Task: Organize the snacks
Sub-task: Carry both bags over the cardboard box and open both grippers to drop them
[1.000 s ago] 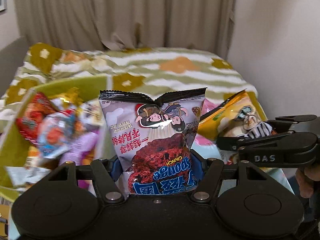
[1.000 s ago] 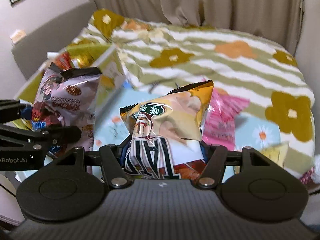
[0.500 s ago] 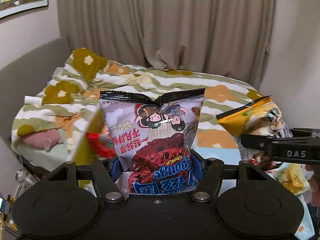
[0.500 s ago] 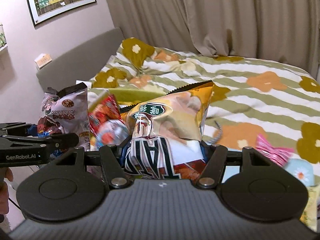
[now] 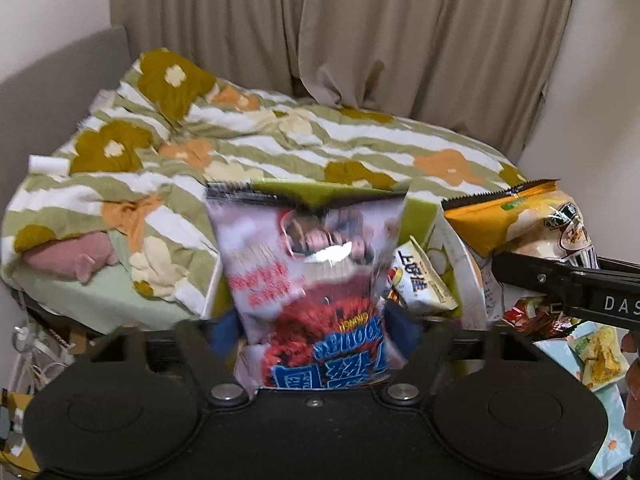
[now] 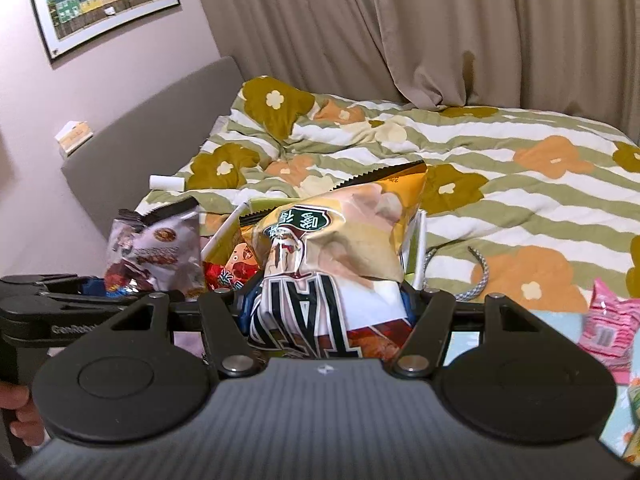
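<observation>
Both grippers point downward over a green box of snacks on the bed, side by side. Left gripper: its jaws have just been opening, and the purple-and-white sponge-crunch bag stands between them, motion-blurred, with a gap at each blue pad — the pads no longer press on it. Right gripper is clamped on the lower half of a yellow chip bag, the blue pads pinching its sides so the puffed top rises upright above the fingers. Of the person, only fingertips show at the frame edges of each view, wrapped round the other gripper's handle.

Behind everything lies the quilt, soft and rumpled, striped green and white with ochre and orange flowers, and beige curtains hang in folds behind it. The box has thin lime-green walls with white edges; it sits just ahead of both grippers, already holding crinkly foil packets — a white-and-yellow one leans against its wall, a red one lies lower down in the right wrist view. The chip bag is glossy with a serrated black top seam; the purple bag is shiny too, with a glare spot at its middle and a black crimped top. To the right on a pale blue cloth lie a pink striped packet and a small yellow packet. A silver braided headband curves on the quilt.
</observation>
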### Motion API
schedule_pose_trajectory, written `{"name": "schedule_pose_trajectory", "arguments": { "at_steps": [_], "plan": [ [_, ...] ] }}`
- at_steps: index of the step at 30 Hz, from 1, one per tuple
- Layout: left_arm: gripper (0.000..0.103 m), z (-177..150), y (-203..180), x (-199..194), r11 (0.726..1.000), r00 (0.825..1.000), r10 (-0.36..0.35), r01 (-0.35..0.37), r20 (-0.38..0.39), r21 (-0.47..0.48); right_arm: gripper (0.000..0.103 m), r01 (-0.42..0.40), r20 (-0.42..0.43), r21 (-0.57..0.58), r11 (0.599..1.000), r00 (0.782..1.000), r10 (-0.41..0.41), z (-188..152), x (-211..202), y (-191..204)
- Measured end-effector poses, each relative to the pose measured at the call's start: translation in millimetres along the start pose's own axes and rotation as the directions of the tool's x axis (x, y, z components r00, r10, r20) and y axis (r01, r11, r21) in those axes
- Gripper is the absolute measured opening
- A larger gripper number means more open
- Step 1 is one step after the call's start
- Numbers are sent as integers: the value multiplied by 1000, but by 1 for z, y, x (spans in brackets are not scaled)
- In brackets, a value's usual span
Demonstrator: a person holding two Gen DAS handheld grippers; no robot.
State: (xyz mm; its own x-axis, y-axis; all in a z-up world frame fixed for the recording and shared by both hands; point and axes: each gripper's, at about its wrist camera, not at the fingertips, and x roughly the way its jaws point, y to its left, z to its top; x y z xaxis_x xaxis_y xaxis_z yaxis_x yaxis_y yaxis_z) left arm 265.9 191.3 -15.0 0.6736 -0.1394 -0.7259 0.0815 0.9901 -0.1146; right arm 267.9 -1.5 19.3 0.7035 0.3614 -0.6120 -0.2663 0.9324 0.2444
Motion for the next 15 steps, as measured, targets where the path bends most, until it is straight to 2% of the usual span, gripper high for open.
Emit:
{"name": "schedule_pose_trajectory", "arguments": {
  "at_steps": [1,2,10,15],
  "plan": [
    [98,-1,3,2,1000,1000,-16,16,5,2,77,9,-2,6,1000,1000,-9,0,4,4],
    [102,-3,5,1,1000,1000,-24,23,11,7,77,19,-3,12,1000,1000,-19,0,8,7],
    [103,-13,18,-8,996,998,-53,51,19,67,77,90,-7,70,993,996,-90,-6,19,21],
    [103,-12,27,-6,997,999,-34,33,27,63,78,121,-14,75,990,993,-120,-1,25,28]
  ]
}}
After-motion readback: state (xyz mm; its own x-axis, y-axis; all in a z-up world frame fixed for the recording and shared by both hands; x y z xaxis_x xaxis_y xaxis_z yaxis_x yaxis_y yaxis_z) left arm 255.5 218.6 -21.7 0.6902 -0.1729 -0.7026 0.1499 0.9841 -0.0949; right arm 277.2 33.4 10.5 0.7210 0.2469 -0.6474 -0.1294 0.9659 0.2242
